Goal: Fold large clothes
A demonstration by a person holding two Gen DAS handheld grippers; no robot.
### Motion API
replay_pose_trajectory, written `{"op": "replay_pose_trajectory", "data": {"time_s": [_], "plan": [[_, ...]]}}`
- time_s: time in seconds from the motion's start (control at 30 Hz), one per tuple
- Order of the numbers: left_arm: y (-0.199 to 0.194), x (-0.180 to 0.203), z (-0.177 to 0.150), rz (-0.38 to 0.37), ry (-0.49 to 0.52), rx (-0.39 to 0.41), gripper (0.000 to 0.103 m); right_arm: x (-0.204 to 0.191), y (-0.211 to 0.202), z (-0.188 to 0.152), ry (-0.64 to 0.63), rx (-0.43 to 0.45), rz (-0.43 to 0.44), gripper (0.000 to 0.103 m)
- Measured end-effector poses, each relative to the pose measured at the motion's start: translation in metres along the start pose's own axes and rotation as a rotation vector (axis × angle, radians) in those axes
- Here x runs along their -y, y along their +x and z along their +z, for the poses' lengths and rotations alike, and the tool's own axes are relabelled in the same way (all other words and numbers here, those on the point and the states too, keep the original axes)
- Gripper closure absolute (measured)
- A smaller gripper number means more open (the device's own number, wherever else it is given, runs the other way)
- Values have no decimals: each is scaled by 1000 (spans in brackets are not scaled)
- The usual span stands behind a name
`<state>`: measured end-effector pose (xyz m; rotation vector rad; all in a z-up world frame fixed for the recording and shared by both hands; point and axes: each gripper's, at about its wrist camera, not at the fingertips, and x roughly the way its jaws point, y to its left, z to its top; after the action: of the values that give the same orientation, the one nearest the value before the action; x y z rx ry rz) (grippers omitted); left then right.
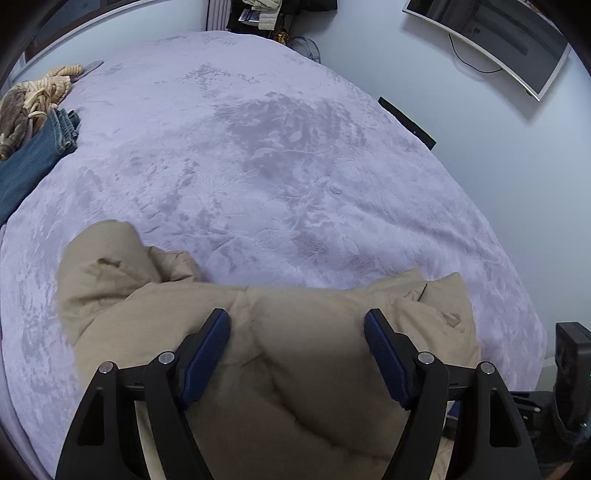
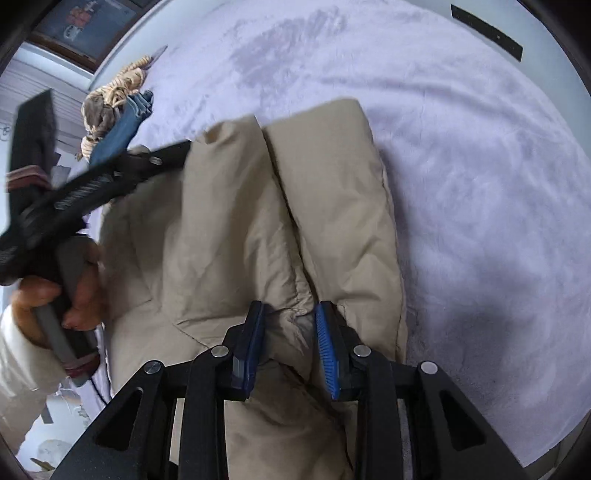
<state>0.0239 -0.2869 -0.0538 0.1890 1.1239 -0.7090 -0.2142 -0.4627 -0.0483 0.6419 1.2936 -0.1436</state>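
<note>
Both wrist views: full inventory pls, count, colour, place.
jacket: 1, beige, near edge of bed under both grippers
blanket: 1, lilac, covers bed
jeans: 1, blue, far left of bed
striped garment: 1, tan and cream, beside jeans
screen: 1, dark, on wall
black bar: 1, on wall at bed edge
left gripper: black, blue pads, wide apart over jacket
right gripper: jacket fold between pads, grip unclear
hand: 1, holds left gripper's handle
sleeve: 1, white
</note>
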Motion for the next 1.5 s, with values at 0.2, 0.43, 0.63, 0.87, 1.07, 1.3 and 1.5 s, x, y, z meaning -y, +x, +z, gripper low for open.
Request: {"op": "replay_pose_trajectory", "data": {"time_s": [0.2, 0.43, 0.63, 0.87, 1.07, 1.3, 1.5], "plan": [[-48, -21, -36, 71, -47, -15, 27, 8, 15, -4, -9, -26, 9, 74], [-78, -40, -97, 124, -195, -84, 27, -6, 31, 7, -35, -74, -12, 74], [-94, -44, -129, 158, -304, -61, 1, -12, 27, 19, -32, -97, 15, 70], [-96, -44, -149, 141, -328, -97, 1, -20, 14, 18, -28, -73, 29, 48], [-96, -55, -162, 106, -359, -103, 1, -24, 2, 11, -17, -42, 45, 28], [-95, -63, -177, 83, -372, -117, 1, -25, -13, -2, -31, -7, 21, 22], [-100, -65, -184, 69, -350, -117, 1, -22, -26, -13, 1, 46, 14, 16]]}}
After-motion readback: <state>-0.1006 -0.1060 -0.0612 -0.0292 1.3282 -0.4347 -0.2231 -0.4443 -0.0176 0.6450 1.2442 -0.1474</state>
